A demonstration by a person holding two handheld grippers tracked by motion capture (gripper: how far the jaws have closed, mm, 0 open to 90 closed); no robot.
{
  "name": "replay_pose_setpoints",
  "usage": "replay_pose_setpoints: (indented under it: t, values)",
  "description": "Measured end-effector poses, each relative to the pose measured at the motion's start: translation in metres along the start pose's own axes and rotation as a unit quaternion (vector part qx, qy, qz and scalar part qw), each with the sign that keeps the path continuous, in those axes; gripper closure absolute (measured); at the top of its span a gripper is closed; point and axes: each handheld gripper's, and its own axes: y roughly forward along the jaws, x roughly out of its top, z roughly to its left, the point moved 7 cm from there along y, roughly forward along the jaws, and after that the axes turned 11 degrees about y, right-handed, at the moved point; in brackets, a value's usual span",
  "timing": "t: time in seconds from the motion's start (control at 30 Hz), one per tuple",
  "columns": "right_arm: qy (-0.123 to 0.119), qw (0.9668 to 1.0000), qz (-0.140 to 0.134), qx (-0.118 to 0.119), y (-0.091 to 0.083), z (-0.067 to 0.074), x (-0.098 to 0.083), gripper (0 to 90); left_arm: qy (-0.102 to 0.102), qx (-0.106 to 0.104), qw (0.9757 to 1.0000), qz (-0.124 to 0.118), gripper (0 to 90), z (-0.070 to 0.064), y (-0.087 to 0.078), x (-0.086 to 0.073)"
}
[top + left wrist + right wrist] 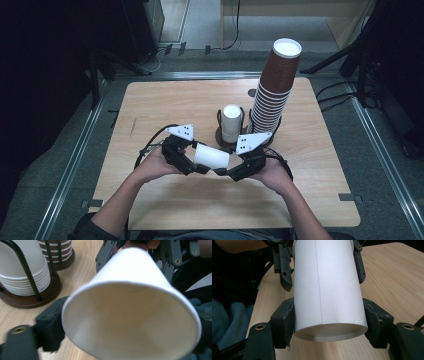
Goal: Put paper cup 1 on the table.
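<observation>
A white paper cup lies on its side in the air just above the wooden table, near the front, held between both grippers. My left gripper has its jaws on either side of the cup's wide mouth end; in the left gripper view the open mouth faces the camera and hides the right-hand jaw. My right gripper grips the narrow base end. In the right gripper view its two black pads press both sides of the cup, with the left gripper's jaws flanking the far end.
Behind the hands a wire holder on a round brown base carries a short stack of white cups. Beside it rises a tall, leaning stack of brown cups. Both stacks stand close beyond the held cup.
</observation>
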Motion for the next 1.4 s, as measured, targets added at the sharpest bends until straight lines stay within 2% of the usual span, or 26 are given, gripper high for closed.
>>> replay_pose_setpoints:
  t: [0.3,0.47,0.53,0.7,0.8,0.87,1.03,1.23,1.3,1.33,1.37,1.4]
  values:
    - [0.007,1.0000,0.000,0.007,0.001,0.001,0.000,34.4,0.004,-0.013,0.9999,-0.009,21.8,-0.001,-0.005,0.001]
    - [0.015,0.9998,0.010,0.007,0.002,0.000,-0.002,32.2,0.002,-0.023,0.9997,-0.008,25.6,-0.002,-0.006,0.001]
    - [0.025,0.9996,0.014,0.004,0.002,0.000,-0.002,30.9,0.003,-0.020,0.9998,0.000,25.8,-0.001,-0.006,-0.001]
    - [0.033,0.9989,0.028,-0.018,0.001,-0.003,-0.004,23.2,-0.001,-0.007,0.9998,0.019,25.8,0.003,-0.009,-0.005]
    - [0.034,0.9983,0.036,-0.032,0.000,-0.007,-0.006,22.9,0.000,0.004,0.9995,0.030,25.8,0.006,-0.012,-0.007]
    - [0.033,0.9979,0.042,-0.037,0.000,-0.008,-0.008,22.9,-0.006,0.010,0.9993,0.036,25.8,0.008,-0.012,-0.008]
    - [0.031,0.9965,0.059,-0.049,0.004,-0.010,-0.013,22.9,-0.015,0.004,0.9981,0.060,25.7,0.010,-0.011,-0.012]
    - [0.032,0.9956,0.068,-0.056,0.005,-0.011,-0.016,22.8,-0.013,0.016,0.9954,0.093,25.9,0.013,-0.007,-0.016]
    - [0.026,0.9956,0.068,-0.059,0.006,-0.012,-0.016,22.9,-0.005,0.021,0.9932,0.114,25.9,0.013,-0.004,-0.018]
    - [0.033,0.9951,0.073,-0.058,0.006,-0.011,-0.018,22.9,-0.004,0.024,0.9920,0.124,25.9,0.013,-0.003,-0.019]
    - [0.027,0.9952,0.072,-0.060,0.007,-0.013,-0.018,22.9,-0.002,0.026,0.9909,0.132,25.9,0.013,-0.001,-0.019]
    - [0.032,0.9947,0.076,-0.062,0.007,-0.012,-0.019,22.9,0.000,0.025,0.9899,0.139,25.9,0.013,0.000,-0.020]
